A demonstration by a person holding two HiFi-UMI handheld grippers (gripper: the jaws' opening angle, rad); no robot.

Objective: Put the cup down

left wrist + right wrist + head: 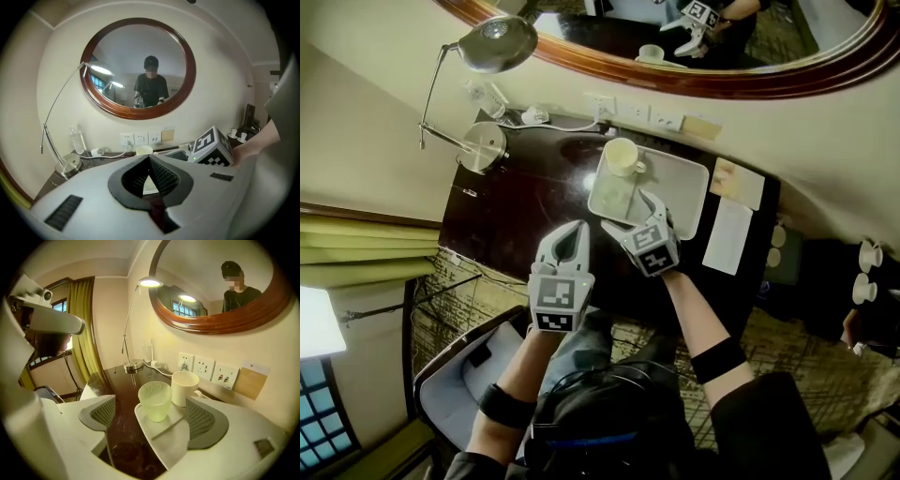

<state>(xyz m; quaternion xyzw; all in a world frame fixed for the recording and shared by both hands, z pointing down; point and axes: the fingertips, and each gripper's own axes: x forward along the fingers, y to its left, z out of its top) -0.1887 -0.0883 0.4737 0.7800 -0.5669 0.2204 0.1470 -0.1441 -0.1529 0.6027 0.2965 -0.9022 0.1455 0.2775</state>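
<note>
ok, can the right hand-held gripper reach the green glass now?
Probably yes: the right hand-held gripper is open and the green glass stands uncovered on the tray ahead; the white mug beside it may crowd one jaw.

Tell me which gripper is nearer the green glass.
Right. The right gripper, jaws open, sits at the near edge of the tray before the green glass; the left gripper hangs back over the desk.

Hotel room: oval mirror (137, 61), tea tray (682, 184).

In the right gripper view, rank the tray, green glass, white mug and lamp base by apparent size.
1. tray, largest.
2. green glass and white mug: they look alike, and the glass stands nearer, so unranked.
3. lamp base, smallest, though farthest away.
</note>
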